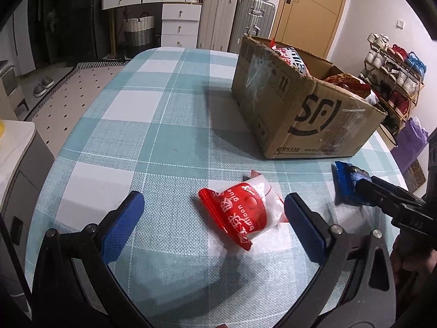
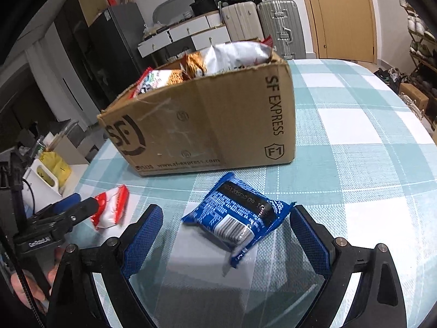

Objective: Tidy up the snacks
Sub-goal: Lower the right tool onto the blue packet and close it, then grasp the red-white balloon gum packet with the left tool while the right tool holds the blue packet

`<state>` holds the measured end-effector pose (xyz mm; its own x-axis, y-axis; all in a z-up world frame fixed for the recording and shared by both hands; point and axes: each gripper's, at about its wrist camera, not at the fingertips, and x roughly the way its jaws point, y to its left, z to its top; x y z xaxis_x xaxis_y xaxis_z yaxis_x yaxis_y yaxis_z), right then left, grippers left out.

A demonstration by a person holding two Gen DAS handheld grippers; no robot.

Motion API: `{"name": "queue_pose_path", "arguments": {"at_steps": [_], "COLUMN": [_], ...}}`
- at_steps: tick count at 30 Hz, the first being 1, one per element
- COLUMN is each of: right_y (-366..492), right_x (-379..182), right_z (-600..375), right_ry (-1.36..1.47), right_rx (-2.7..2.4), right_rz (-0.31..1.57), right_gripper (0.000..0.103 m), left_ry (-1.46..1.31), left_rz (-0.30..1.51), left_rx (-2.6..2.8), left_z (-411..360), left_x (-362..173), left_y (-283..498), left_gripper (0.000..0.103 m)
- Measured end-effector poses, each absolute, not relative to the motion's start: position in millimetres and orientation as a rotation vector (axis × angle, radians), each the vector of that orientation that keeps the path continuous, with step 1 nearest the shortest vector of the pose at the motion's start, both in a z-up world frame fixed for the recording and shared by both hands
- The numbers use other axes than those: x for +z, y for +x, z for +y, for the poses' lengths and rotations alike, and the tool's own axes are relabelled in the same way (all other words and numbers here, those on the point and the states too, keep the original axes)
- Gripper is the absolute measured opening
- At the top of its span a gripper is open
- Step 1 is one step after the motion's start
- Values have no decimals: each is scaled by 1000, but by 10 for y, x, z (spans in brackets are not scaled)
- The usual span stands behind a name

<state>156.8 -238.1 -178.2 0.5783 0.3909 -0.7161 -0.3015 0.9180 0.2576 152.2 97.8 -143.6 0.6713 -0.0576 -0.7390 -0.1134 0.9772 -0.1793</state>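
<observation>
Open tablecloth (image 1: pixel 153 125) left — box (image 1: pixel 297 104) right.

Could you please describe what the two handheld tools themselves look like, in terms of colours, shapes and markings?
Both look alike: the left tool and right tool have black frames with curved linkage arms joined by silver rivets. Each finger carries a flat, rectangular blue pad with a fine mesh texture. Seen from the right wrist camera, the left tool's black body bears a small white printed label, too blurred to read. Bare fingers of the person's hand show beneath it.

Right gripper (image 2: pixel 226 235) wide open around a blue packet (image 2: pixel 235 218) on the table (image 2: pixel 355 142), box (image 2: pixel 202 125) just behind.
</observation>
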Motion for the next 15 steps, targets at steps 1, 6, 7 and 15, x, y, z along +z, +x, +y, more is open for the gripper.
{"name": "queue_pose_path", "arguments": {"at_steps": [1,6,7,15], "right_y": [1597,1697,1709,1687], "right_x": [-1787,-1832,-1836,-1830], "right_z": [-2380,-2283,-2260,-2058], "right_ry": [112,69,54,-97], "right_rx": [405,393,389,365], "right_rz": [868,895,900,891], "right_gripper": [96,96,96,53], "left_ry": [-222,-236,-236,-230], "left_rz": [838,840,840,835], "left_rx": [28,22,22,27], "left_z": [987,1019,1018,1023], "left_x": [-1445,-1454,-1454,-1415], "left_y": [1528,1546,1537,1504], "left_gripper": [102,102,102,102]}}
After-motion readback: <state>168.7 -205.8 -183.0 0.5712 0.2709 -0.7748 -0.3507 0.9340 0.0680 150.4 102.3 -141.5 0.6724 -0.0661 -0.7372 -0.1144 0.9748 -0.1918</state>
